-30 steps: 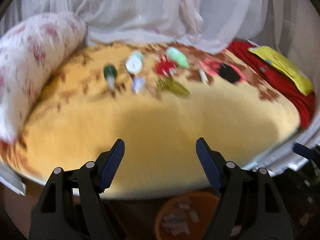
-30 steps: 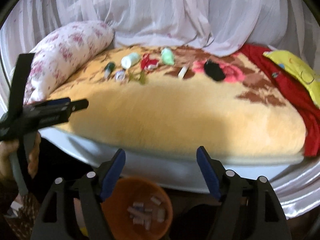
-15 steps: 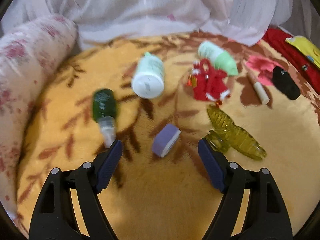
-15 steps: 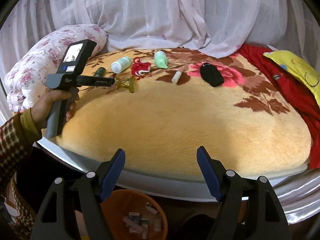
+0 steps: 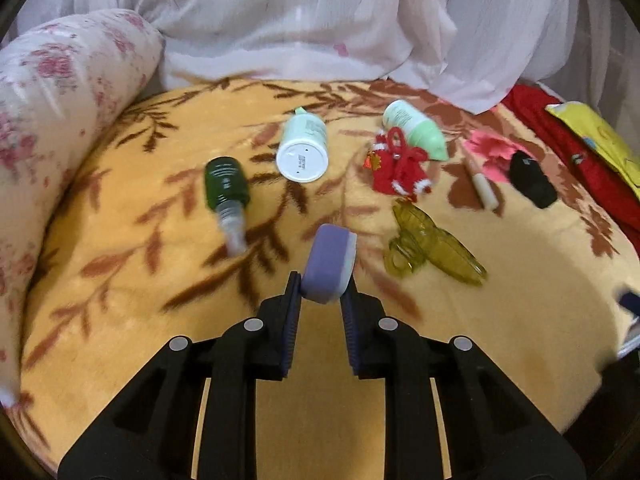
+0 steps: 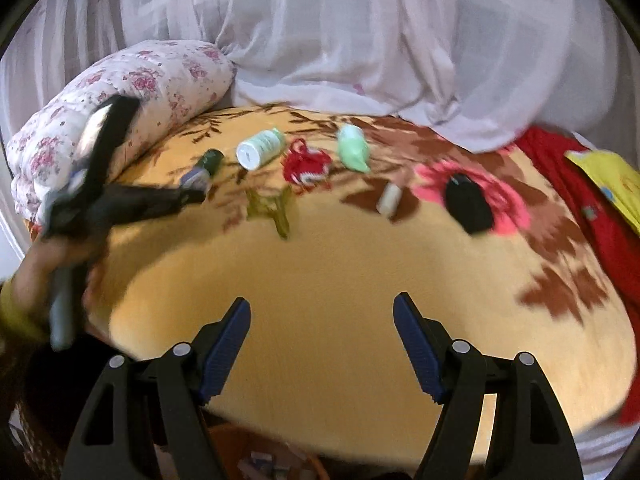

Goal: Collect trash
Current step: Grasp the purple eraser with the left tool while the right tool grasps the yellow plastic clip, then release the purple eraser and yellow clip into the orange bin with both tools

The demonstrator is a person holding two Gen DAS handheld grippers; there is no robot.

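My left gripper (image 5: 320, 292) is shut on a small purple and white block (image 5: 330, 264) and holds it just above the yellow floral blanket (image 5: 160, 320). In the right wrist view the left gripper (image 6: 192, 190) shows blurred at the left with the block (image 6: 195, 178) at its tip. My right gripper (image 6: 322, 316) is open and empty over the blanket's near part (image 6: 320, 264). On the blanket lie a green bottle (image 5: 226, 190), a white bottle (image 5: 303, 148), a pale green tube (image 5: 416, 128), a red tassel toy (image 5: 398, 168), a yellow-green hair clip (image 5: 434, 246), a white stick (image 5: 482, 186) and a black object (image 5: 532, 180).
A floral bolster pillow (image 5: 48, 112) lies along the left. White curtains (image 5: 320, 20) hang behind. A red cloth (image 5: 580, 156) with a yellow item (image 5: 596, 136) lies at the right. An orange bin's rim (image 6: 264, 460) shows below the bed's edge.
My left gripper reached across the bed to the items, closed on the purple block and lifted it. My right gripper moved a little forward over the blanket and stayed open.
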